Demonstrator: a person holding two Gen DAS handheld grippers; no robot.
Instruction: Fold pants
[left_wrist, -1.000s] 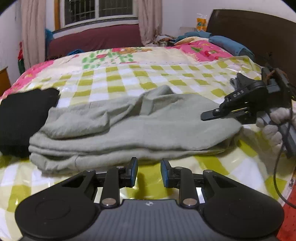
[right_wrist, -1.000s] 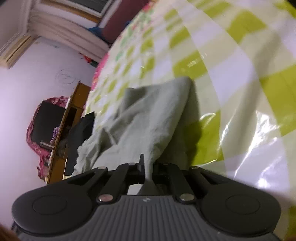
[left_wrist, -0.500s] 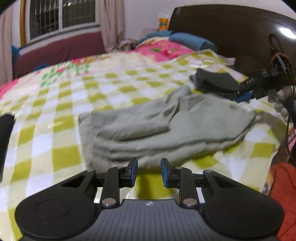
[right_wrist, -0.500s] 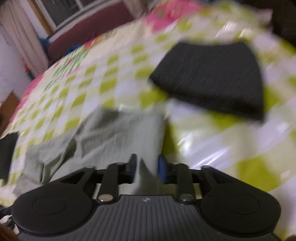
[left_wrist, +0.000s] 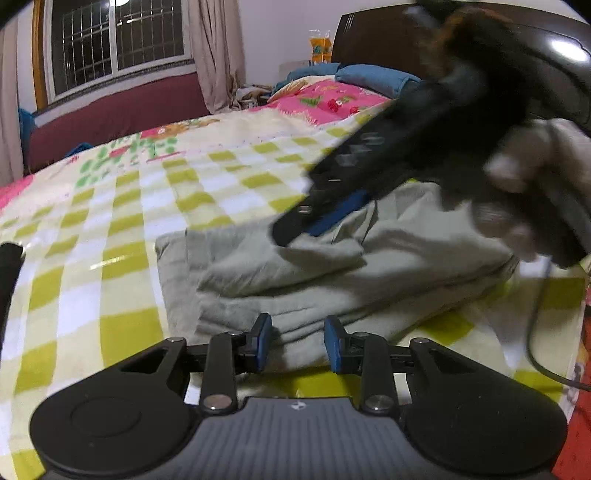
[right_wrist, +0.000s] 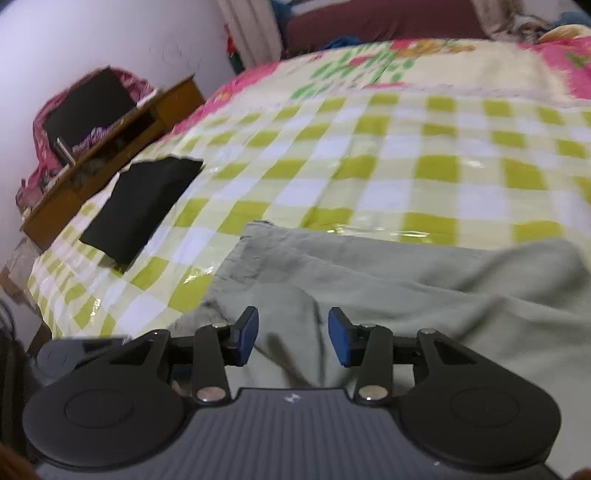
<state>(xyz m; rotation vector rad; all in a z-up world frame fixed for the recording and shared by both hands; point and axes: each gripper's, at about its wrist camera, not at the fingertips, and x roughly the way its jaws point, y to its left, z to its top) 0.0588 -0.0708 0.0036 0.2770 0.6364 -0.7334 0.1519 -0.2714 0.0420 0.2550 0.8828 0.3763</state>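
Observation:
The grey-green pants (left_wrist: 332, 280) lie folded in a thick bundle on the green-checked bed cover (left_wrist: 110, 258). My left gripper (left_wrist: 297, 341) is open and empty, its pads just at the bundle's near edge. My right gripper (right_wrist: 293, 339) is open and empty, hovering low over the pants (right_wrist: 406, 291). In the left wrist view the right gripper (left_wrist: 295, 230) is blurred and points down at the top of the bundle, held by a gloved hand (left_wrist: 528, 192).
A folded black garment (right_wrist: 140, 210) lies on the cover to the left of the pants. A wooden cabinet (right_wrist: 110, 158) stands past the bed's left edge. The dark headboard (left_wrist: 388, 40) and blue pillows (left_wrist: 369, 75) are at the far right. A cable (left_wrist: 535, 332) hangs by the right hand.
My right gripper has let go of the pants, opened and swung over the bundle, now facing left. My left gripper stayed open and moved closer to the bundle's near edge.

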